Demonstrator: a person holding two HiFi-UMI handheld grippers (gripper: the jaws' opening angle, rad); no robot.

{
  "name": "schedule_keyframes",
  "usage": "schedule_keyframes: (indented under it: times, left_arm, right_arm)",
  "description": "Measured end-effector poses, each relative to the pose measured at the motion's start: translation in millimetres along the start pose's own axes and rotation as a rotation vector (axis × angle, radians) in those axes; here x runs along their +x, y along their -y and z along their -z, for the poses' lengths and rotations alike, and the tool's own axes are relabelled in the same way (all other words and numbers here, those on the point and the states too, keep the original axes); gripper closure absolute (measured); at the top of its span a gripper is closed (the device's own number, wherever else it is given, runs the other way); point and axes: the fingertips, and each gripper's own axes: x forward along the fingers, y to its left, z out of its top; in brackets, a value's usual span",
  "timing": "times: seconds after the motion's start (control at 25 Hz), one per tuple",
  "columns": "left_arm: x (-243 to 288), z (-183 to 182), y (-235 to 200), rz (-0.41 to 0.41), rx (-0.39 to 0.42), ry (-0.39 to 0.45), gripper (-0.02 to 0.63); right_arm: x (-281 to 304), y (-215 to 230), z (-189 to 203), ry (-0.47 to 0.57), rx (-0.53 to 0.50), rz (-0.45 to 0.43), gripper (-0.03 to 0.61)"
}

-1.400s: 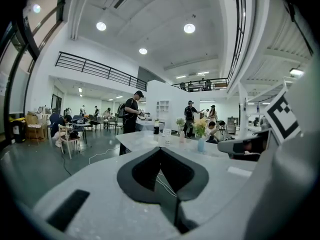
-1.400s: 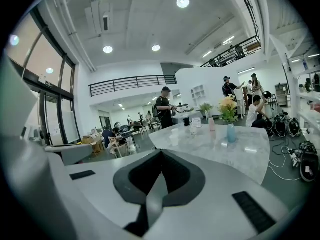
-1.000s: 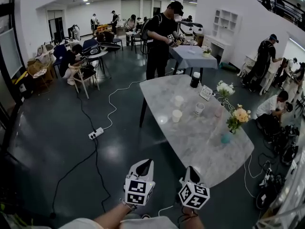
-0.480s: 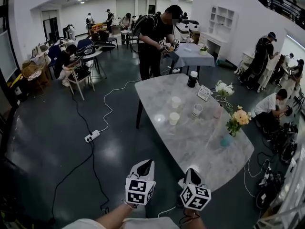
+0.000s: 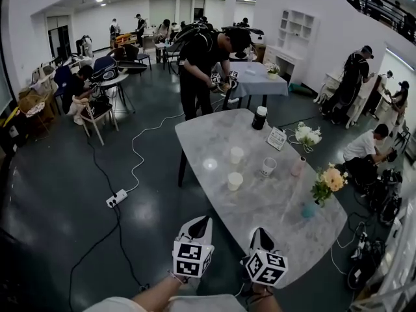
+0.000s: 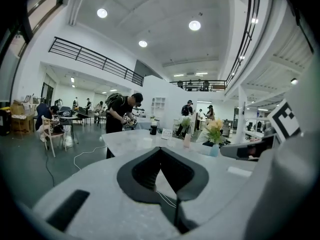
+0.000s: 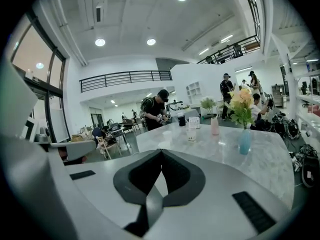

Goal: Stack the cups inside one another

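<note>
- From the head view we saw a long marble table (image 5: pixel 260 207) in a busy hall. The left gripper (image 5: pixel 203 219) and the right gripper (image 5: pixel 258 230) were held side by side at its near end, well apart from the cups.
- Three cups stood upright and separate on the tabletop, none inside another. A white cup (image 5: pixel 236 155) was farthest from us, a second white cup (image 5: pixel 234 181) stood nearer, and a patterned cup (image 5: pixel 268 167) was off to their right.
- Only the head view looked down into the open tops and showed the bare stone between the cups.
- The right gripper view showed the table low and side-on — the cups were small and pale there, past a blue vase (image 7: pixel 244 141) of yellow flowers and a pink bottle (image 7: pixel 214 126).
- The two gripper views showed the jaws, which the head view did not. The left gripper's dark jaws were clenched tip to tip with nothing between them — and the right gripper's jaws were the same.
</note>
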Motion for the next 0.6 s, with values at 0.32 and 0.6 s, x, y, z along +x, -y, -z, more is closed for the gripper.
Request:
schedule_keyframes:
  times: [0.32, 0.6]
  left_arm:
    - [58, -20, -38, 0.011, 0.013, -0.004, 0.607]
    - [108, -25, -64, 0.034, 0.003, -0.024, 0.607]
  right_arm:
    - [63, -3, -16, -0.021, 0.016, 0.033, 0.572]
    - [110, -2, -30, -0.031, 0.027, 0.062, 0.572]
